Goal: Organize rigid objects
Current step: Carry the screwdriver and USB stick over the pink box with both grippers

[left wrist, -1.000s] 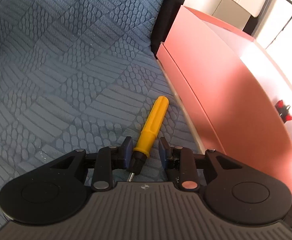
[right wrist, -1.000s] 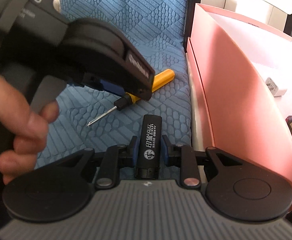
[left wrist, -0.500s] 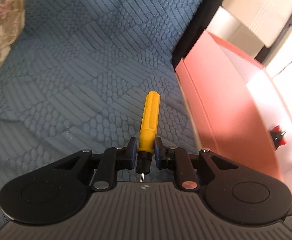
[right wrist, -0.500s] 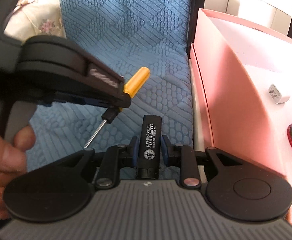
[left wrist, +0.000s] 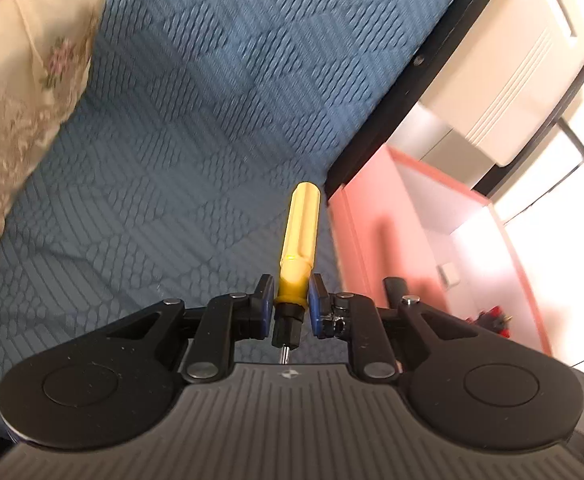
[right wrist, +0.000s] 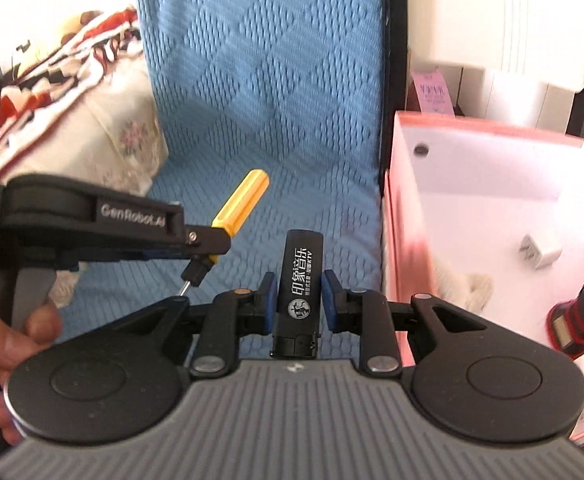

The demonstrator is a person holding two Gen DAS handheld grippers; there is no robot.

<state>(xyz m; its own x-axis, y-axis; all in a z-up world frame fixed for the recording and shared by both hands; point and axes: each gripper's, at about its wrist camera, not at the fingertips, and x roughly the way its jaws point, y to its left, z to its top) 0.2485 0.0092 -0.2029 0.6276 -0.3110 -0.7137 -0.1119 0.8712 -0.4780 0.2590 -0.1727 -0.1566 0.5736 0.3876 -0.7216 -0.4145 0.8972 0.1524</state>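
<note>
My left gripper (left wrist: 290, 298) is shut on a yellow-handled screwdriver (left wrist: 298, 236), gripped near its black collar, handle pointing away, held above the blue quilted cover (left wrist: 180, 128). In the right wrist view the same screwdriver (right wrist: 240, 204) shows at left, held by the left gripper (right wrist: 208, 254) in a person's hand (right wrist: 12, 344). My right gripper (right wrist: 297, 294) is shut on a black lighter (right wrist: 300, 276) with white print, also lifted off the cover. A pink box (right wrist: 408, 240) with a white inside stands to the right.
Inside the box lie a small white charger (right wrist: 540, 252), a red-and-black object (right wrist: 580, 320) and a pale fluffy thing (right wrist: 468, 284). A floral cushion (left wrist: 16, 92) and striped cloth (right wrist: 68, 52) sit at left. White furniture (left wrist: 512, 52) stands behind the box.
Both grippers have risen off the blue cover, carrying the screwdriver and the lighter. The left jaws have closed onto the screwdriver, which now points straight ahead. The box interior is more visible.
</note>
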